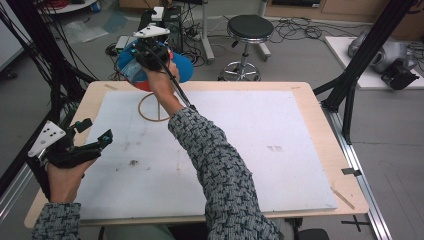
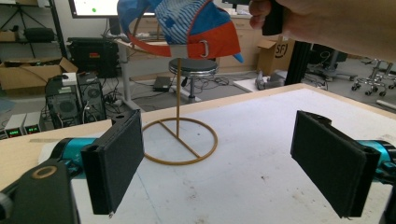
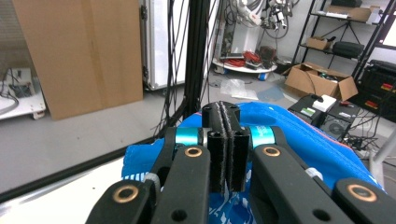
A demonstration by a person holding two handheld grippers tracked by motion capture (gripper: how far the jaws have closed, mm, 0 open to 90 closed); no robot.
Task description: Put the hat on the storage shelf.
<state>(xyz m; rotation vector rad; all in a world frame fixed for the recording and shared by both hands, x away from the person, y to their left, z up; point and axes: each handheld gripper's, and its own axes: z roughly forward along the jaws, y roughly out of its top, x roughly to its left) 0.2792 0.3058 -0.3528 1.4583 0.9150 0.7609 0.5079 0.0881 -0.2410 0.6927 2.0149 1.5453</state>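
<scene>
Your right tongs (image 1: 148,51) are up at the far left part of the worktop (image 1: 320,125), raised above it, with your right forearm in its patterned sleeve (image 1: 220,165) stretched diagonally across the white mat (image 1: 260,145). In the right gripper view the two jaws are pressed flat together, pad against pad, and the blue cap (image 3: 299,135) lies directly beneath and around them. Whether a fold of the fabric is actually pinched between the pads cannot be made out from here.

The cap (image 2: 196,28) is blue with a striped panel and an orange-red underside band; it sits at the top of a thin wooden stand (image 2: 179,135), whose upright rod rises from a ring base resting on the mat near the far edge. In the high view the cap (image 1: 182,67) hides the top of the rod, and your right hand (image 2: 327,23) is just beside and above it.

Your left tongs (image 1: 92,135) are at the near left edge of the worktop, held in your left hand (image 1: 62,177), well apart from the stand. Their jaws are spread wide with nothing between them; in the left gripper view the stand's ring base shows in the gap between the two black pads (image 2: 116,163), farther off.

Beyond the worktop, a black round stool (image 1: 248,30) stands on the floor.
</scene>
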